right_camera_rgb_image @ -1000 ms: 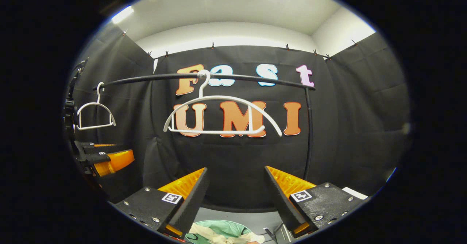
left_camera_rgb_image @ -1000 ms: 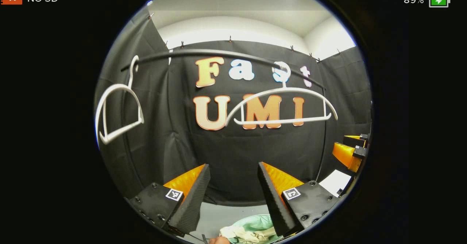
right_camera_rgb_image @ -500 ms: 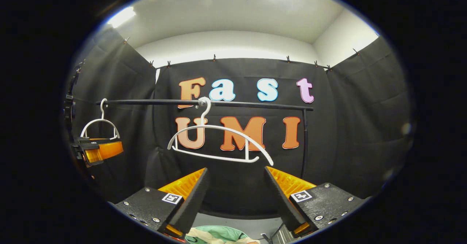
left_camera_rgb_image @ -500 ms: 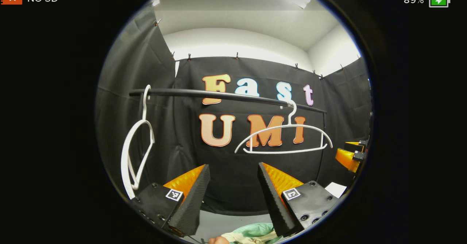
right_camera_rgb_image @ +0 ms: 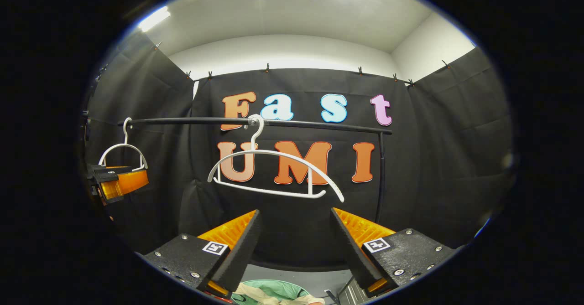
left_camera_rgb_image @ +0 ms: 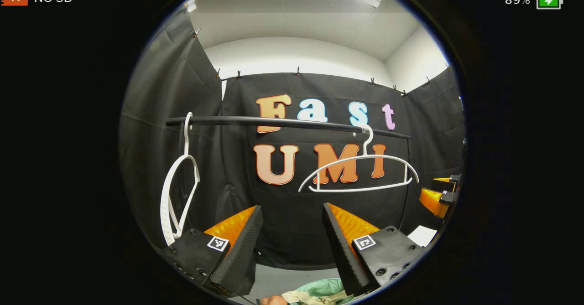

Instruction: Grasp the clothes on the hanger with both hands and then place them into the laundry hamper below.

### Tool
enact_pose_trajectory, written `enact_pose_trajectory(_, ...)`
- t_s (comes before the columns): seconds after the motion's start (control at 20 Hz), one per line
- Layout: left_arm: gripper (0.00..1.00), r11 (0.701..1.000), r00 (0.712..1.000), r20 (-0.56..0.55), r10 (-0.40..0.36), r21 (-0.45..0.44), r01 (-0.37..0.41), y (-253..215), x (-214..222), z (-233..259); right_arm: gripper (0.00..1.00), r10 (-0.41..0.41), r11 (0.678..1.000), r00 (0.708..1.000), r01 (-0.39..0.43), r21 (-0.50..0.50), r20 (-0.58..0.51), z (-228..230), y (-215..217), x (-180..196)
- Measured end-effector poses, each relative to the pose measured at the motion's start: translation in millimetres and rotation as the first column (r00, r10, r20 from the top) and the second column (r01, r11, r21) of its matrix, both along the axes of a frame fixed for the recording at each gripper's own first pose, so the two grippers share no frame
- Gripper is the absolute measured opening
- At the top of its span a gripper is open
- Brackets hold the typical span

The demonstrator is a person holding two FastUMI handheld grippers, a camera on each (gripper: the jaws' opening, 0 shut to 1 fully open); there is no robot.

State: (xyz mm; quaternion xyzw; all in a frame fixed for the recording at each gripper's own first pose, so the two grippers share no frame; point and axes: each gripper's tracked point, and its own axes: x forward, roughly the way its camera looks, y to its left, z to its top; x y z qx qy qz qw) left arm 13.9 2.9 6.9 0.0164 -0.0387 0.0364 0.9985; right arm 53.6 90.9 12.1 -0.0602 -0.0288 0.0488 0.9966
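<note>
Two bare white hangers hang on the black rail [left_camera_rgb_image: 292, 123]. In the left gripper view one hanger [left_camera_rgb_image: 360, 173] is at centre right, the other hanger [left_camera_rgb_image: 179, 191] edge-on at left. My left gripper [left_camera_rgb_image: 292, 241] is open and empty. Below it cream clothes [left_camera_rgb_image: 310, 297] lie in the mint-green hamper [left_camera_rgb_image: 319, 287]. In the right gripper view the near hanger [right_camera_rgb_image: 273, 173] tilts ahead, the far hanger [right_camera_rgb_image: 123, 152] is at left. My right gripper [right_camera_rgb_image: 294, 245] is open and empty above the hamper [right_camera_rgb_image: 273, 289] with the clothes [right_camera_rgb_image: 260, 295]. Each view shows the other gripper at its edge: the right gripper [left_camera_rgb_image: 440, 195], the left gripper [right_camera_rgb_image: 118, 182].
The rail's upright post [right_camera_rgb_image: 379, 177] stands at the right of the rack. A white sheet [left_camera_rgb_image: 422, 235] lies on the grey floor near the right wall. A hand [left_camera_rgb_image: 273, 300] shows at the bottom edge by the hamper. Black cloth walls close in on three sides.
Both grippers have drawn back and tilted upward from the rack, so rail and hangers sit lower in view. The near hanger swings slightly. Jaws stay open and empty.
</note>
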Motion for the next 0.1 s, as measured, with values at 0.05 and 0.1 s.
enact_pose_trajectory(0.05, 0.82, 1.0, 1.0, 0.004, 0.0, 0.004, 0.0, -0.3, -0.2, 0.9, 0.93, -0.002, 1.0, 1.0, 0.002, -0.003, 0.002, 0.0, 0.4, 0.3)
enact_pose_trajectory(0.1, 0.81, 1.0, 1.0, 0.005, -0.003, 0.006, 0.003, -1.8, 0.7, 0.8, 0.93, -0.001, 1.0, 1.0, 0.001, -0.004, 0.004, 0.6, 1.0, 0.1)
